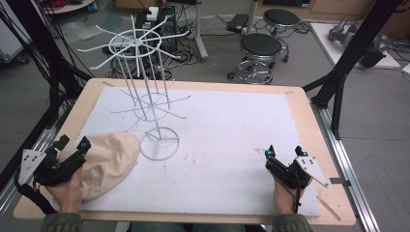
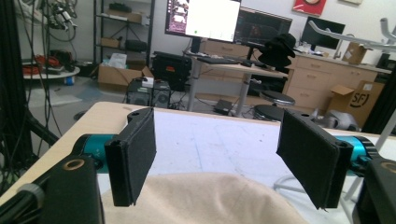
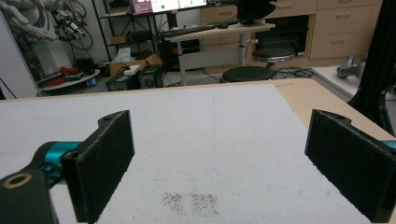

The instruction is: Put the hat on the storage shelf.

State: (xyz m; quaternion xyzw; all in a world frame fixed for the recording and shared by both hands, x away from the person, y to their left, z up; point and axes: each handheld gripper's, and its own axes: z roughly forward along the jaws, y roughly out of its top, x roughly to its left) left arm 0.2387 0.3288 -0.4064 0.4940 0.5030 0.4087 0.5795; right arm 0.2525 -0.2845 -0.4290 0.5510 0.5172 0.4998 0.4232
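A beige cloth hat lies bunched on the white mat at the front left. My left gripper hovers over the hat's left edge with its jaws wide apart. In the left gripper view the beige cloth hat lies just below and between the black pads, which do not touch it. A white wire rack with hooked arms stands on a round base behind the hat. My right gripper rests open at the front right, over bare mat.
The wooden table shows a bare border around the mat. Black frame posts rise at the right and left edges. Two stools and cables sit on the floor beyond the far edge.
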